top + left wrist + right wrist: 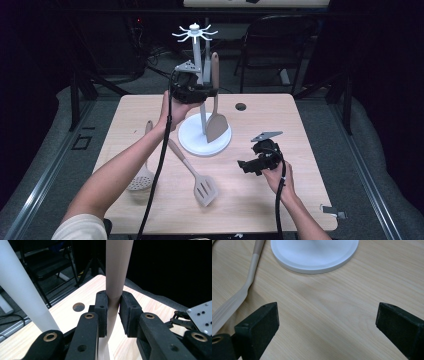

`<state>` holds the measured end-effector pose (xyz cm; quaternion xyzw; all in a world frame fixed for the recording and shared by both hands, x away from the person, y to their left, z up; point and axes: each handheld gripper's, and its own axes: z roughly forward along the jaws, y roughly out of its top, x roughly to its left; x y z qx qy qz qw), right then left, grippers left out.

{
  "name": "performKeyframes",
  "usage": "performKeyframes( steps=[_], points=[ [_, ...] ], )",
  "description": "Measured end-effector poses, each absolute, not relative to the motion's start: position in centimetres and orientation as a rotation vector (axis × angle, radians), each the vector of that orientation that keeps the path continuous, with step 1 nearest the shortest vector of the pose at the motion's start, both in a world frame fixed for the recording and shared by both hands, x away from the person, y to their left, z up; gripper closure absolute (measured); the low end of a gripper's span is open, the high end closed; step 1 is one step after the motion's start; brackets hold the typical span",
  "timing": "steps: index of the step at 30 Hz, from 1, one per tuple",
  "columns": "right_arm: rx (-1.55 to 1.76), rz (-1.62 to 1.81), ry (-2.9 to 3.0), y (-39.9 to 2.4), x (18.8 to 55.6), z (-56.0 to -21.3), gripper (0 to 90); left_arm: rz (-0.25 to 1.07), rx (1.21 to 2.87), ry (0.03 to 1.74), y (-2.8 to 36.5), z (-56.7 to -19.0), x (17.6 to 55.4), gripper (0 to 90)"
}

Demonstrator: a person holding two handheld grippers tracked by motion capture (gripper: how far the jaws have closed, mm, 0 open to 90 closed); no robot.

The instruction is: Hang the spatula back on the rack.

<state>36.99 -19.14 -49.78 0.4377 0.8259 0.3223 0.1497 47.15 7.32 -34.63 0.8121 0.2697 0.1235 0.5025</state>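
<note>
A beige solid spatula [216,122] hangs upright beside the white pole [198,55] of a utensil stand, its blade just over the stand's round base [192,142]. My left gripper [210,92] is shut on the spatula's handle [117,267], the pads [101,307] pressing it from both sides. My right gripper [243,165] sits low over the table right of the base, open with nothing between its jaws [327,317]. The base's rim [314,267] lies just ahead of it.
A slotted beige spatula [202,185] and a skimmer spoon [141,179] lie on the wooden table [300,135] left of centre. The stand's hook crown [195,33] is above the held handle. A cable hole [240,106] is behind the base. Chairs stand beyond the table.
</note>
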Motion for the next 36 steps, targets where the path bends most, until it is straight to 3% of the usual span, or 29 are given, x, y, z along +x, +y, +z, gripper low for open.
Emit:
performKeyframes(
  steps=[36],
  points=[
    [1.256, 0.933, 2.399, -19.1, 37.0, -50.0, 4.7, 0.313, 1.912, 0.686, 7.2, -31.5, 48.5, 76.9]
  ],
)
